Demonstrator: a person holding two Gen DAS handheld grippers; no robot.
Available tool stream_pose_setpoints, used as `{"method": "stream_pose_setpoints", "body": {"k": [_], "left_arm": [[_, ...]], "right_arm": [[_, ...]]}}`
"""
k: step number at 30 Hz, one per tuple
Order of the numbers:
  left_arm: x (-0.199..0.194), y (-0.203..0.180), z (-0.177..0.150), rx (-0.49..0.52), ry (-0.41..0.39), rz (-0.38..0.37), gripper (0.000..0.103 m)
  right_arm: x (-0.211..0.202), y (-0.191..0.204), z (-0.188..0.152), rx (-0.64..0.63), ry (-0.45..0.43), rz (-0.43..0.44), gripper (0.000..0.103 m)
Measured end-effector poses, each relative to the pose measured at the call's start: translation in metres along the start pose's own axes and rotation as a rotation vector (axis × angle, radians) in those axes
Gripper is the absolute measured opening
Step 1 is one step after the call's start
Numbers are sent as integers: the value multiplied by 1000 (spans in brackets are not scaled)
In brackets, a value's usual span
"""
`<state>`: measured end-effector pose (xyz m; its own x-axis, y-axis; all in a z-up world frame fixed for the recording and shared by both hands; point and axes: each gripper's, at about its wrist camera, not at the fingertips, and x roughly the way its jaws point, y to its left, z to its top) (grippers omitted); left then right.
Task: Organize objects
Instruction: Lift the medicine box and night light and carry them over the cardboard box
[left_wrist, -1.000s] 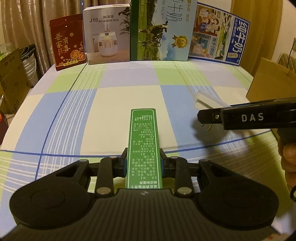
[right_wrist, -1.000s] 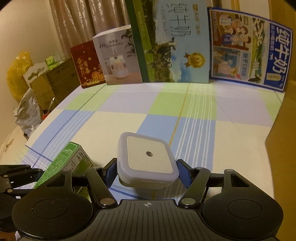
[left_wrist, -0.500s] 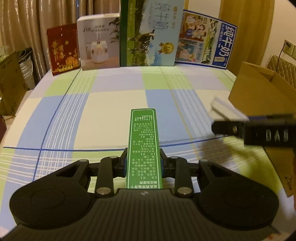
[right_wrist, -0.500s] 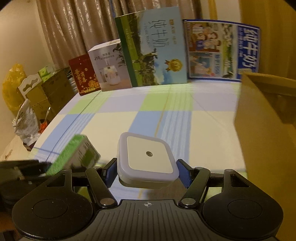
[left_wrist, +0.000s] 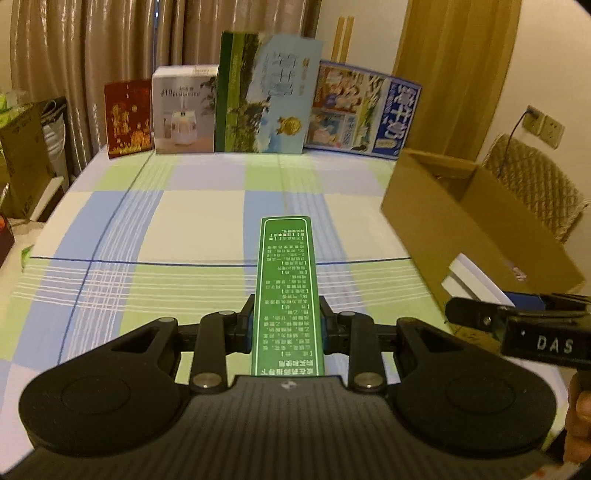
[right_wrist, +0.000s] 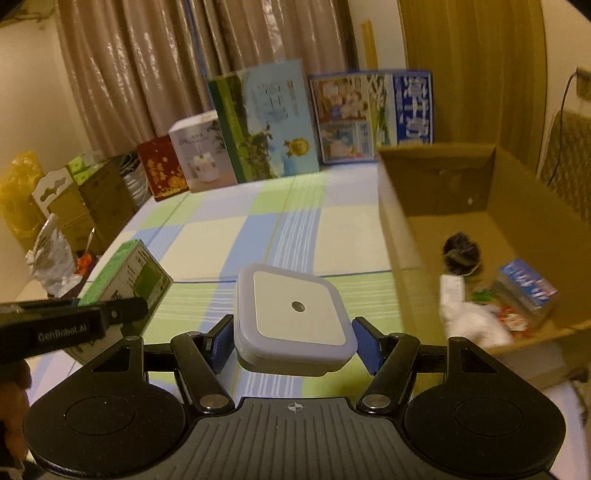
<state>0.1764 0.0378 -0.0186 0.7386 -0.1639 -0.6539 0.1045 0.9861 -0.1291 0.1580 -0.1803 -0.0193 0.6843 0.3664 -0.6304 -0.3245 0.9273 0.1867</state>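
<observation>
The left hand-held gripper (left_wrist: 286, 326) is clamping a long, narrow green cardboard box printed with white text (left_wrist: 286, 291), its jaws standing nearly closed against the box's two long sides while the box is projecting forward above the desk covered by a blue, green and cream checked cloth (left_wrist: 192, 210). The right hand-held gripper (right_wrist: 293, 341) is gripping a square, pale lilac plastic night light with a white face and a small dark central sensor (right_wrist: 293, 317), its blue pads (right_wrist: 221, 341) pressing on the two opposite sides at roughly half opening; the light is hanging clear above the cloth. In the right wrist view the green box is appearing at the left, tilted and held off the desk by the other tool. An open brown corrugated cardboard carton (right_wrist: 402, 221) is standing on the right part of the desk, just beside the night light and ahead of it; inside it are lying a dark tangled item (right_wrist: 460, 253), a white item (right_wrist: 469, 317) and a small blue and white packet (right_wrist: 528, 286), all blurred. Along the far edge of the desk, against the curtains, four cartons are standing upright in a row: a red gift box with gold print (left_wrist: 127, 118), a white humidifier box (left_wrist: 184, 110), a tall green and blue milk carton (left_wrist: 266, 96) and a wide blue milk carton with cartoon pictures (left_wrist: 364, 112).
</observation>
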Motion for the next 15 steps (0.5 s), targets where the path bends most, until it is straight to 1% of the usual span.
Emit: {"method": "stream_pose_setpoints", "body": {"k": [3,7,10,15], "left_arm": [[-29,-12,-1,-2,-22,-4,25],[-58,-32,-4,2,-26,-20,25],[-72,-52,-9,23,-22,-34,25],[-89,-86,-19,47,-20,-59,25]], "right_arm": [[-29,-2,-4,16,-26,-8,64],[-62,-6,-8,22,-57,-24,64],[-83,-15,-13,20,-54,-45,64],[-112,-33,-21,15,-72,-95,64]]}}
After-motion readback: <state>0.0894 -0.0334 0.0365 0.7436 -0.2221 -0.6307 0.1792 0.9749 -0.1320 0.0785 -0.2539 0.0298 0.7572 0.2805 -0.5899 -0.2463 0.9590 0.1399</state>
